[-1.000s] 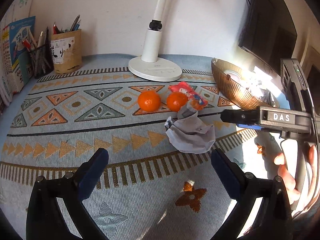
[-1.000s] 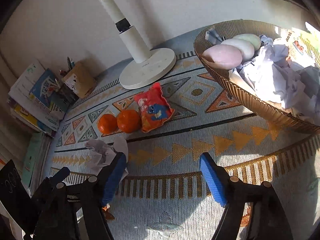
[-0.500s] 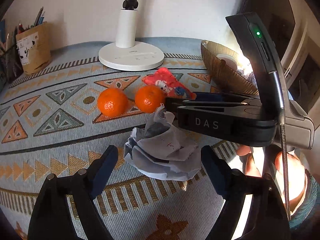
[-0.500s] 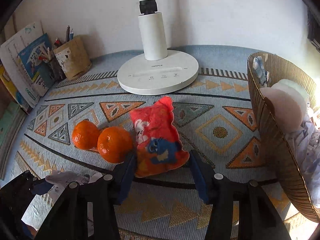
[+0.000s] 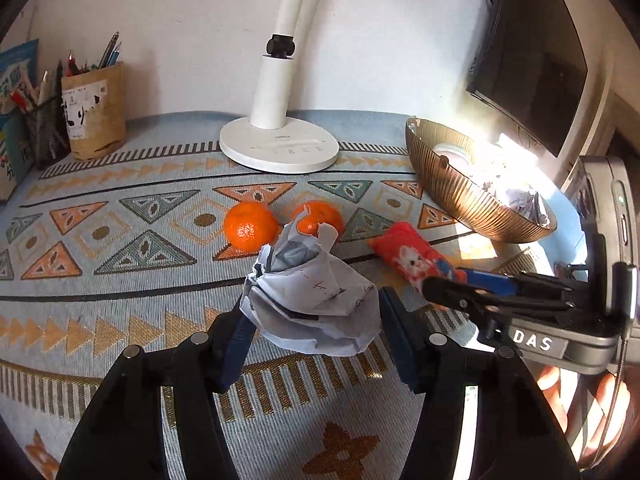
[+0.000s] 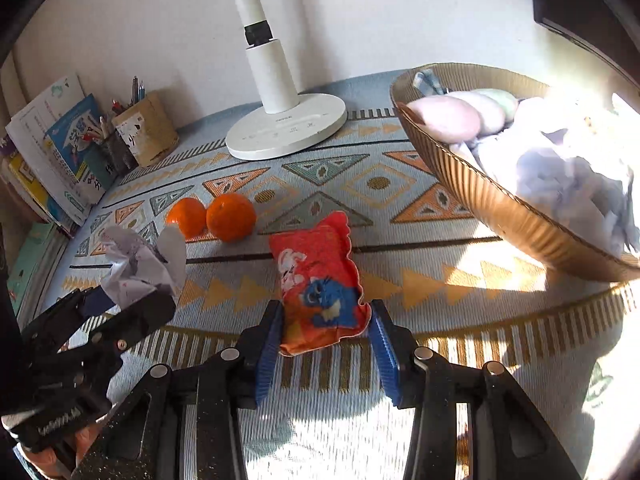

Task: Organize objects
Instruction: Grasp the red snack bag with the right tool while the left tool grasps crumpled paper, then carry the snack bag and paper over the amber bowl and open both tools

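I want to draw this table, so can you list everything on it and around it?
Oranges: two, orange, mid-cloth, side by side.
Paper ball: one, white, between the left gripper's closing jaws.
Snack bag: one, red, in the right gripper's jaws.
Bowl: one, golden-brown, right side, holding crumpled paper and pale oval things.
Lamp: one, white, at the back.
Pen holders: two, brown and dark, back left.
Books: several, far left.
Screen: one, black, on the right.
Cloth: one, blue patterned, under everything.
Left gripper: one, black.
Right gripper: one, black.
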{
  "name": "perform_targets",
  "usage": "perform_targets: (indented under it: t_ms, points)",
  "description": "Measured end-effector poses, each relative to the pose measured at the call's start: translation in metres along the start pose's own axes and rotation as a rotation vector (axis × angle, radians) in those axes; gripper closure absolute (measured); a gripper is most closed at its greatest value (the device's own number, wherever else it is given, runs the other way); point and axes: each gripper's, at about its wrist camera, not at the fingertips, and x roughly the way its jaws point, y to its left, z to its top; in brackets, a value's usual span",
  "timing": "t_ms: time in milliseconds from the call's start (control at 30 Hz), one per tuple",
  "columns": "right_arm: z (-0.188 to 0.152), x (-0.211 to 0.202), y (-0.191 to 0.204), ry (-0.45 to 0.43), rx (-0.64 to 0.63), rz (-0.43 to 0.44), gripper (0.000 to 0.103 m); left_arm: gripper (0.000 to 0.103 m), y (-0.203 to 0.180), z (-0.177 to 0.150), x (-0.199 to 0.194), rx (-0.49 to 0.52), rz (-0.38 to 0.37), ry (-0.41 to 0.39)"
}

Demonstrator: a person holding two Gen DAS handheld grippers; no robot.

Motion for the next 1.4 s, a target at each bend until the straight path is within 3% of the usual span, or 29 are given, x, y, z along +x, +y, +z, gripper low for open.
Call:
perform_targets:
  t_ms: [200, 400, 600, 700, 800, 967, 1033, 1200, 1400]
  points:
    - [-0.033, -0.025, -0.001, 0.028, 0.003, -0.013, 0.058, 0.045, -0.002, 0.0, 0.003, 0.013, 0.008, 0.013]
    - [-0.026, -0.017, 0.008, 0.003, -0.049, -0.032, 0.043, 0.045, 0.002, 0.001, 0.005, 0.001, -0.006, 0.023]
    - [-0.026, -0.003, 0.019, 0.002, -0.096, -0.103, 0.044, 0.045, 0.008, 0.003, 0.006, -0.031, -0.039, 0.034]
    - [-0.027, -0.001, 0.023, -0.004, -0.111, -0.153, 0.059, 0.045, 0.01, 0.002, 0.008, -0.04, -0.045, 0.037]
    - [-0.032, -0.009, 0.024, -0.02, -0.122, -0.112, 0.064, 0.045, 0.006, 0.001, 0.007, -0.024, -0.04, 0.029]
    - [-0.045, -0.04, 0.021, -0.044, -0.075, 0.084, 0.065, 0.045, -0.008, -0.001, -0.001, 0.036, -0.043, 0.007]
    - [-0.041, -0.062, 0.02, -0.085, -0.078, 0.089, 0.065, 0.045, -0.018, 0.005, -0.008, 0.041, -0.059, 0.001]
    - [-0.004, -0.135, -0.003, -0.282, -0.05, 0.066, 0.065, 0.045, -0.06, 0.051, -0.039, 0.089, -0.136, -0.115]
    - [0.045, -0.182, -0.064, -0.487, 0.105, -0.124, 0.065, 0.045, -0.13, 0.117, -0.025, 0.224, -0.163, -0.178]
